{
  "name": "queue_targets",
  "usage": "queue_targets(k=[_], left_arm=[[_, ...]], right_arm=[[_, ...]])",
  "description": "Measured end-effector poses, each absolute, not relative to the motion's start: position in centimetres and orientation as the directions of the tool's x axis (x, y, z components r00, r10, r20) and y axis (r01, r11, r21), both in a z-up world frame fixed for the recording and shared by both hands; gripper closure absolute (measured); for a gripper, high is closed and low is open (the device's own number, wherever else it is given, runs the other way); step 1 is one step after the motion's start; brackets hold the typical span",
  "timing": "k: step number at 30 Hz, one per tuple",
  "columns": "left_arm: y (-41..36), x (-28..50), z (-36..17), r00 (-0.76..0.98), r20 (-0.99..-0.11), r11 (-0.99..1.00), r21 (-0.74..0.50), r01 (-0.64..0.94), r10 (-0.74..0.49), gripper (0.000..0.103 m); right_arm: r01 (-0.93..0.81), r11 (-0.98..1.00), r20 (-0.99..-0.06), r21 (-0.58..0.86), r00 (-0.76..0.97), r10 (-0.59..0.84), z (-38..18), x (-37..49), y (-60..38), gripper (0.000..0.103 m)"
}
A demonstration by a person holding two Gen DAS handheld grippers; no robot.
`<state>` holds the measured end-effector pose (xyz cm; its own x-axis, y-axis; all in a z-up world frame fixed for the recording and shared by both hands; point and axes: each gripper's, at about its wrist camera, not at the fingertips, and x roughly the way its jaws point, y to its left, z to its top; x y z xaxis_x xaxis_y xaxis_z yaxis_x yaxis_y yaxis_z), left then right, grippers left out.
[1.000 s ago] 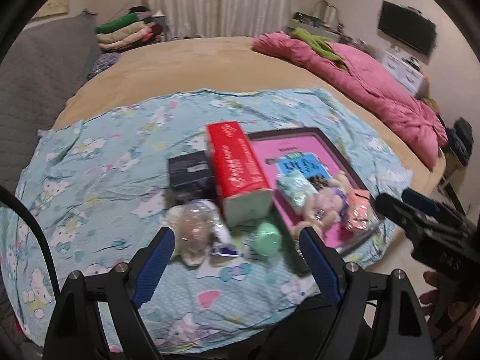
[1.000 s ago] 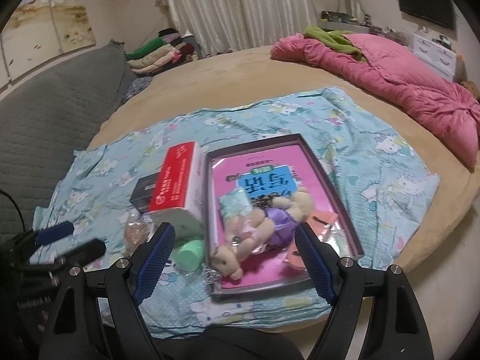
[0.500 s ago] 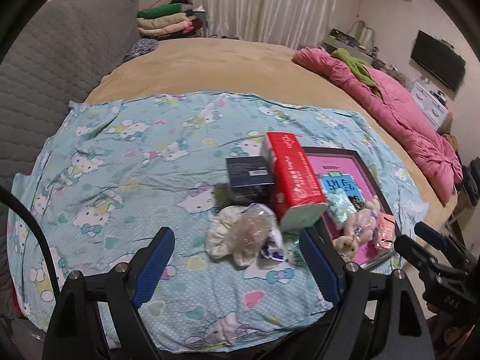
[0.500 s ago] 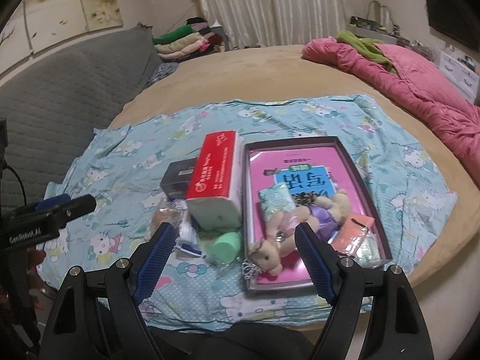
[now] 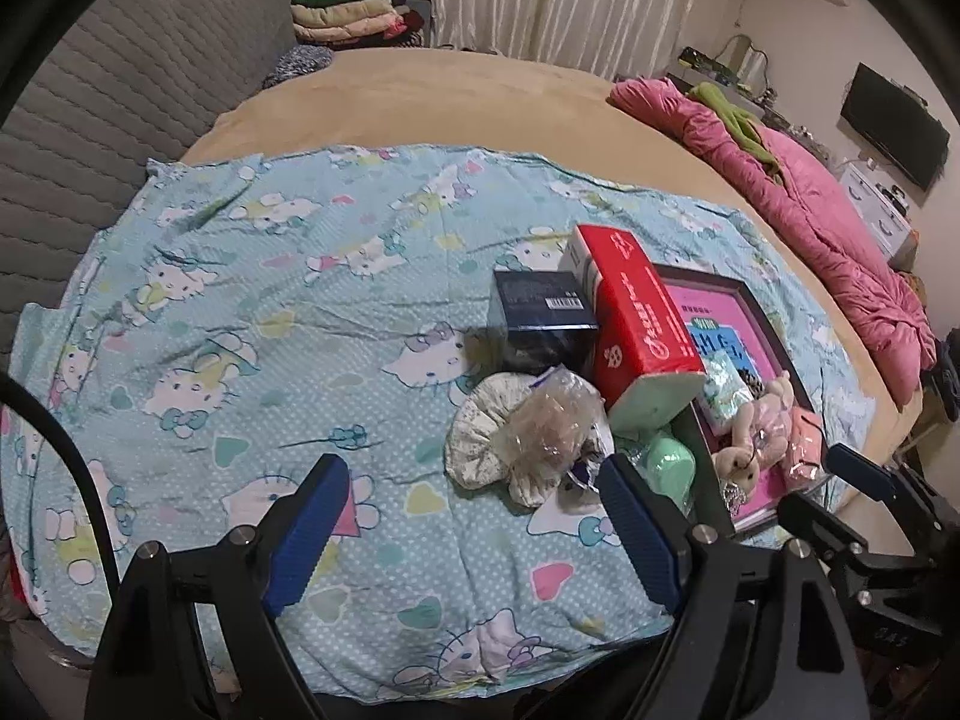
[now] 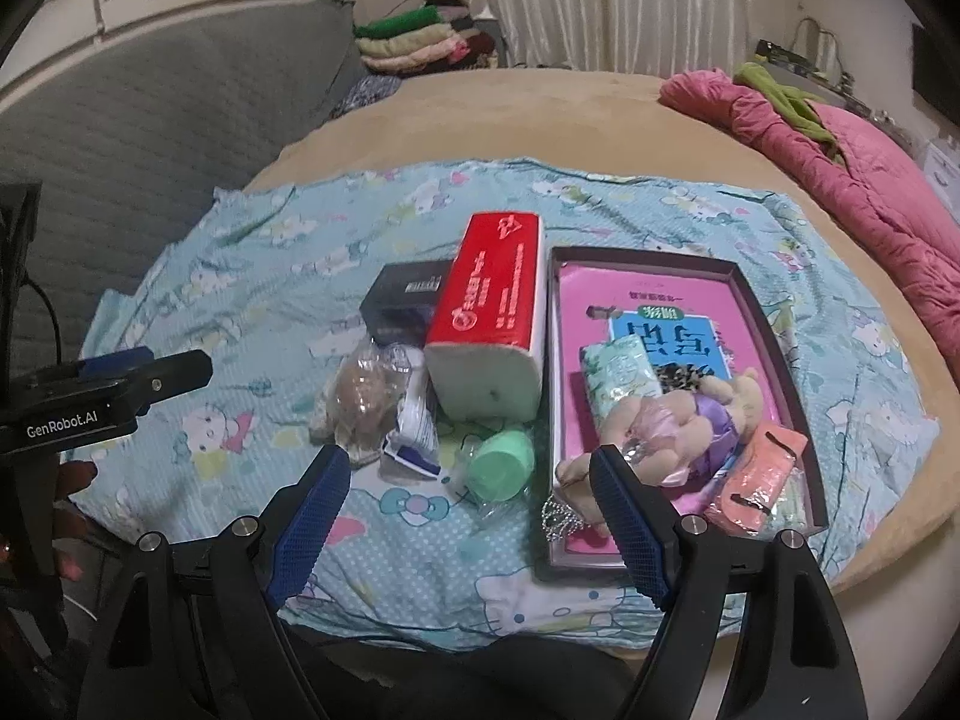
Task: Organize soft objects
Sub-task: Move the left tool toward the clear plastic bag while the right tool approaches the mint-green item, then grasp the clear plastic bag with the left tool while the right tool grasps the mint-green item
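On the cartoon-cat sheet (image 5: 252, 312) lies a red tissue pack (image 5: 642, 336) (image 6: 492, 312) beside a dark-rimmed pink tray (image 6: 774, 336) (image 5: 762, 324). In the tray are a plush bear (image 6: 678, 426) (image 5: 756, 432), a pale green tissue packet (image 6: 621, 375) and an orange pouch (image 6: 759, 477). A clear bag with brownish stuffing (image 5: 546, 426) (image 6: 357, 402) and a mint green cup (image 6: 501, 465) (image 5: 666, 468) lie in front of the pack. My left gripper (image 5: 474, 534) hovers open, near the bag. My right gripper (image 6: 465, 507) is open above the cup, holding nothing.
A black box (image 5: 543, 312) (image 6: 408, 300) sits behind the bag. A pink quilt (image 5: 840, 228) lies along the bed's right side, folded clothes (image 5: 354, 15) at the far end, a grey padded headboard (image 5: 90, 108) at left. The bed edge is close below both grippers.
Both views have swung: the pile now sits further right in the left wrist view and the tray shifted right in the right wrist view. Both grippers came lower and stayed open.
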<state>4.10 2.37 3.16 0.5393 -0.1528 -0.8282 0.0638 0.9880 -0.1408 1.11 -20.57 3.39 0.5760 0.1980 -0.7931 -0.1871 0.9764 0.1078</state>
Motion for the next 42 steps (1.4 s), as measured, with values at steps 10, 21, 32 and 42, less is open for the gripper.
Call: queue_targets(k=[10, 21, 32, 42], left_arm=[[0.7, 5.9, -0.1, 0.484, -0.854, 0.981, -0.166, 0.095, -0.192, 0.018], [-0.8, 8.8, -4.0, 0.41, -0.883, 0.974, -0.206, 0.098, -0.228, 0.018], [-1.1, 10.5, -5.6, 0.4, -0.886, 0.972, -0.197, 0.13, -0.233, 0.018], [-1.7, 11.6, -6.9, 0.371, -0.896, 0.968, -0.203, 0.146, -0.244, 0.018]], right_arm=[[-0.222, 0.973, -0.842, 0.057, 0.514, 0.167, 0.3, 2.8, -20.0, 0.02], [-0.285, 0.958, -0.895, -0.027, 0.433, 0.103, -3.5, 5.1, -18.8, 0.02], [-0.386, 0.906, -0.916, -0.171, 0.4, -0.002, -6.9, 6.6, -15.7, 0.02], [-0.435, 0.852, -0.898, -0.293, 0.432, -0.088, -9.0, 7.3, -14.0, 0.021]])
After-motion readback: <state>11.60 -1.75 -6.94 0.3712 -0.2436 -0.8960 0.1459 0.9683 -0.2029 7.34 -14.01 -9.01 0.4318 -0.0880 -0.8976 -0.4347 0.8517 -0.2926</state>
